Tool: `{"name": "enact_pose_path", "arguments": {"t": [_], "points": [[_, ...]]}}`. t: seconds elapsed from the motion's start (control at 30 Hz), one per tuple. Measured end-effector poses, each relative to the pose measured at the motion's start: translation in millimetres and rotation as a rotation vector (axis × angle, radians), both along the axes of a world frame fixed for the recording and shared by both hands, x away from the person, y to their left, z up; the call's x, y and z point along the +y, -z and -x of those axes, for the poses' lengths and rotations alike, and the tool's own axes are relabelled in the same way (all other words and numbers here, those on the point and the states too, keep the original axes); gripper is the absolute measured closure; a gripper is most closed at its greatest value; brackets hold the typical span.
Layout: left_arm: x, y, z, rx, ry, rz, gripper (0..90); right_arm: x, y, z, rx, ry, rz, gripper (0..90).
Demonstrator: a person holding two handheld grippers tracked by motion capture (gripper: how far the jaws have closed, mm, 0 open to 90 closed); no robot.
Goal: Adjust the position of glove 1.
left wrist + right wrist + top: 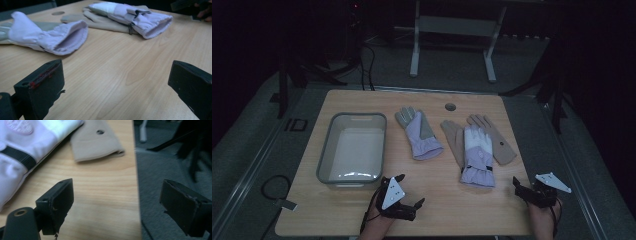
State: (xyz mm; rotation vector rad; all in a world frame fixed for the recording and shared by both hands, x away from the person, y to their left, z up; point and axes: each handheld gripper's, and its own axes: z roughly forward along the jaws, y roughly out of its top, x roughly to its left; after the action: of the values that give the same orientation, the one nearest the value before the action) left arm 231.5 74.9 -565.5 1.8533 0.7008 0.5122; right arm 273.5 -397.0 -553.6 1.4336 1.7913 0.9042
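Two lilac gloves and two beige gloves lie on the wooden table (447, 210). The lilac-and-grey glove (418, 132) (50, 37) lies alone near the middle, cuff toward me. The lilac-and-white glove (477, 155) (140, 20) (30, 145) rests on one beige glove (452, 136) (100, 21); the other beige glove (494, 140) (97, 145) lies beside it. My left gripper (408, 190) (115, 82) stands open low over the front of the table, short of both lilac cuffs. My right gripper (519, 189) (117, 200) is open at the front right corner, straddling the table's edge, with nothing between its jaws.
A grey plastic bin (326, 150) with nothing in it stands at the table's left. A round cable hole (450, 107) sits near the far edge. Grey carpet (160, 170) drops off right of the table. A white frame's legs (414, 55) stand beyond the table.
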Motion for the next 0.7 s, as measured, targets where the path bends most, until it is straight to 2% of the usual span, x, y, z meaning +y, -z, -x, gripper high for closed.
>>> {"name": "enact_pose_path", "arguments": {"t": [0.1, 0.17, 0.3, 0.4, 0.47, 0.53, 0.63, 0.7], "points": [[-1.9, -0.1, 0.3, -0.005, 0.010, -0.020, 0.5, 3.7, 1.0, -2.1, 0.036, -0.009, 0.027, 13.2], [-3.0, -0.1, 0.0, -0.005, 0.023, -0.016, 0.5, 6.1, 0.6, -2.1, 0.038, -0.018, 0.042, 13.1], [-2.8, -0.2, -0.8, 0.002, 0.031, -0.016, 0.5, 8.3, -5.3, -3.9, 0.044, -0.041, 0.036, 12.8], [-2.5, -0.3, -2.0, 0.013, 0.031, -0.013, 0.4, 9.6, -9.1, -3.8, 0.028, -0.030, 0.040, 12.8], [-2.4, -0.2, -2.5, 0.019, 0.025, -0.009, 0.5, 9.2, -14.2, -6.4, 0.034, -0.035, 0.041, 12.5], [-2.0, -0.2, -2.9, 0.023, 0.024, -0.007, 0.4, 6.8, -22.3, -9.5, 0.034, -0.036, 0.012, 11.8], [-1.7, -0.2, -2.6, 0.024, 0.017, -0.002, 0.5, 3.3, -33.4, -17.5, 0.065, -0.052, -0.032, 11.7], [-1.9, -0.2, -2.2, 0.022, 0.009, -0.002, 0.4, 3.6, -39.3, -22.1, 0.058, -0.065, -0.039, 11.6]]}}
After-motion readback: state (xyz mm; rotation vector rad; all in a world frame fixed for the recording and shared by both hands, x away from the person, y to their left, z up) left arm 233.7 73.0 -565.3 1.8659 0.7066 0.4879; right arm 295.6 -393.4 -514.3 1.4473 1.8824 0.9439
